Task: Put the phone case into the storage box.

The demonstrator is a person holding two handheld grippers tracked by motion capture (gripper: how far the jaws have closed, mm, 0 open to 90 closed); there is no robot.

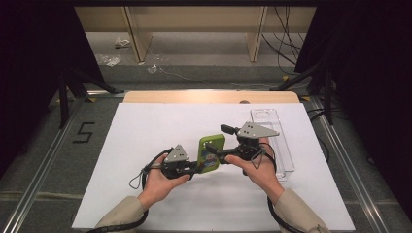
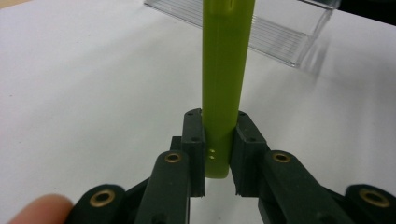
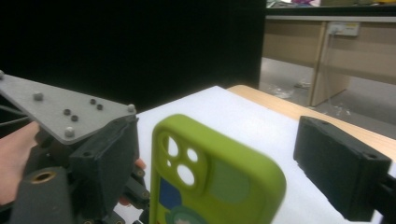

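- Left tool [image 1: 194, 167] clamps the green phone case [image 1: 211, 153] edge-on above the table [image 1: 145, 136].
- Right tool [image 1: 224, 145] stands wide, its jaws clear of the case.

Green phone case [image 2: 224, 84] edge-on between clamped fingers [image 2: 194, 140], clear tray [image 2: 280, 32] behind.

One green phone case [image 1: 211, 153], centre of frame. One clear plastic box [image 1: 273, 141], right of centre. Two grippers: left gripper [image 1: 194, 166] lower centre, right gripper [image 1: 224, 154] centre right. Two hands. One white table sheet [image 1: 145, 145].
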